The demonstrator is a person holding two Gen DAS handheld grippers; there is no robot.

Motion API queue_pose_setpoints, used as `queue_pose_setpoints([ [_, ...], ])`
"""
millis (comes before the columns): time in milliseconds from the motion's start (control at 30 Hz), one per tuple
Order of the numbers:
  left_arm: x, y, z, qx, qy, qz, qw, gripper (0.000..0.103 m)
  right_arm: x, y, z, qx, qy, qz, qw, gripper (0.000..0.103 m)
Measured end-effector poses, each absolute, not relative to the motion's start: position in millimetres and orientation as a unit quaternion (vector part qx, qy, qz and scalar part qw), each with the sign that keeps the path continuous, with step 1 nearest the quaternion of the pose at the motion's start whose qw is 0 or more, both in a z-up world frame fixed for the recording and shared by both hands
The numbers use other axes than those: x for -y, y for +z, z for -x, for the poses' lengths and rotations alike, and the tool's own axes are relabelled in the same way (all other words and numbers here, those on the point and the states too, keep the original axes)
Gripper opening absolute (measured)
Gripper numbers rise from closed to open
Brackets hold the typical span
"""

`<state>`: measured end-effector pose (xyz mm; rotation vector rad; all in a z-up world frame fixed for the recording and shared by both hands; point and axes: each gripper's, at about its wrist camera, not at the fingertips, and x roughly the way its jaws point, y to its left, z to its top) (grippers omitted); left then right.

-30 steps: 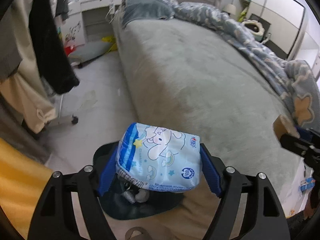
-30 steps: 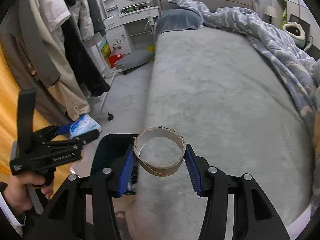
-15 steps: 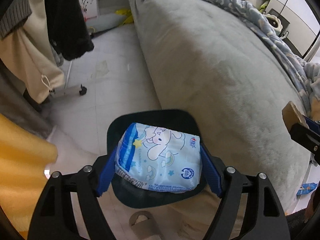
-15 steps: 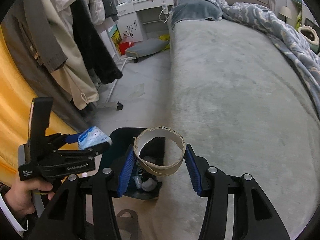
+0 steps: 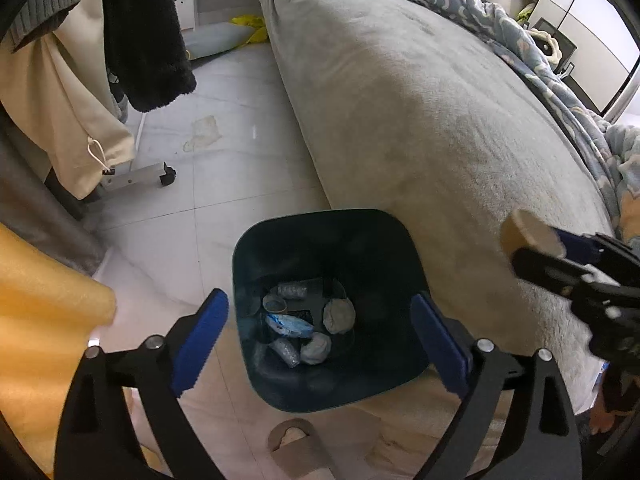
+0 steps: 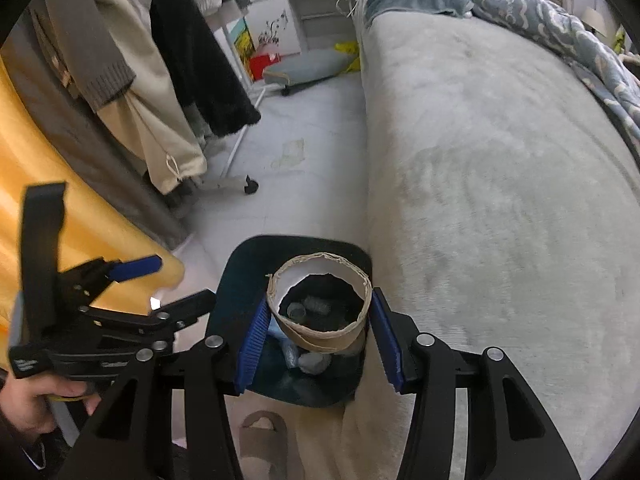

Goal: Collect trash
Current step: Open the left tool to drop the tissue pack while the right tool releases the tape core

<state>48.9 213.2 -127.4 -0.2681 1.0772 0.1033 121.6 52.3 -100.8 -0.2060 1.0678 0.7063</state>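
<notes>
The left gripper [image 5: 320, 336] is opening, nothing between its jaws, over the bin [image 5: 280, 236]. The right gripper [image 6: 316, 330] clamps a tube [image 6: 320, 308] above the bin; best centred before release.

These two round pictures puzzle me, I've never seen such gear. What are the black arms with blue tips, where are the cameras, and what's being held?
A person holds a hand tool with a two-finger claw in each hand; a fisheye camera on each looks along its fingers. In the left view, the left claw is opening, empty, over a dark bin of trash standing on the floor beside a grey bed. In the right view, the right claw grips a cardboard ring above that bin. A hand shows at its left edge.
</notes>
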Motion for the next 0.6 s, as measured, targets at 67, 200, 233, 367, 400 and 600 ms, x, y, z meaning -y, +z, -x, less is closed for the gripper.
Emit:
queue_pose_setpoints([
  [67, -215, -126, -47, -0.509, 0.049, 0.125, 0.850, 0.094, -60, -109, -121, -0.503, 0.330, 0.103, 0.792, 0.051],
  [200, -221, -120, -41, -0.497, 0.053, 0.119, 0.858, 0.094, -72, -124, -120, -0.514, 0.326, 0.117, 0.784, 0.051],
  [233, -224, -118, -39, -0.494, 0.056, 0.118, 0.859, 0.094, -75, -129, -120, -0.517, 0.326, 0.122, 0.782, 0.051],
  [367, -234, -109, -32, -0.476, 0.062, 0.112, 0.870, 0.094, -84, -146, -120, -0.531, 0.321, 0.132, 0.773, 0.051],
  [400, -236, -105, -29, -0.468, 0.065, 0.109, 0.875, 0.094, -85, -149, -120, -0.535, 0.320, 0.133, 0.771, 0.051],
  [600, -244, -91, -22, -0.437, 0.075, 0.111, 0.889, 0.094, -94, -163, -119, -0.544, 0.324, 0.138, 0.762, 0.052],
])
